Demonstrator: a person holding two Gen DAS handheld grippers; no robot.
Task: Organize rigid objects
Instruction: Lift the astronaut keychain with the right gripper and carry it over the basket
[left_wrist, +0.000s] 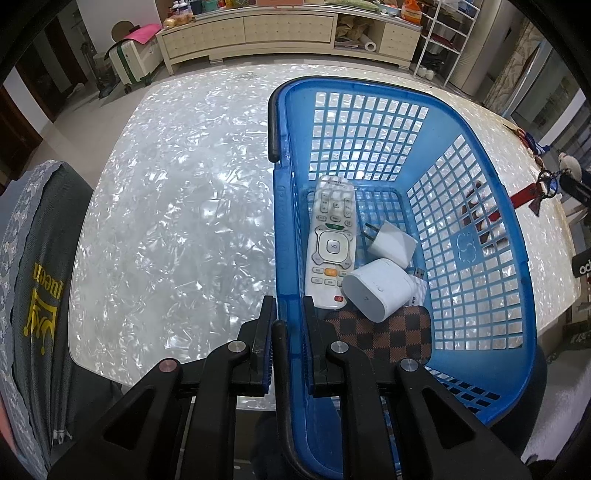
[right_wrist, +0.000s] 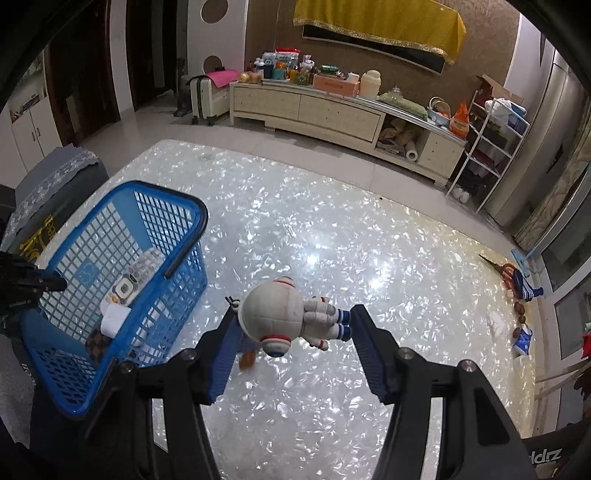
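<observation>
1. Four items already lie in the blue plastic lattice basket (left_wrist: 476, 258): a long white remote control (left_wrist: 331, 242), a white wall charger with two prongs (left_wrist: 392, 243), a rounded white plastic box (left_wrist: 376, 290) and a brown checkered wallet (left_wrist: 384, 332)
2. One piece is still outside it: a white astronaut figurine with blue boots (right_wrist: 291, 321), held above the glossy mother-of-pearl table (right_wrist: 369, 258), to the right of the basket and clear of the surface
3. Judging by this, the sorting looks well along; the figurine has yet to go into the basket, and small items at the table's far right edge (right_wrist: 521, 291) are too small to identify
4. The left gripper (left_wrist: 290, 306) points steeply down, its tongs pinched together on the basket's near side wall beside the black handle, apparently steadying it
5. The right gripper (right_wrist: 293, 325) tilts downward over the table, its blue-padded tongs partway apart and clamped on the astronaut: helmet against the left pad, boots against the right
6. In the right wrist view a black-gloved hand (right_wrist: 22, 280) shows at the basket's left edge
</observation>
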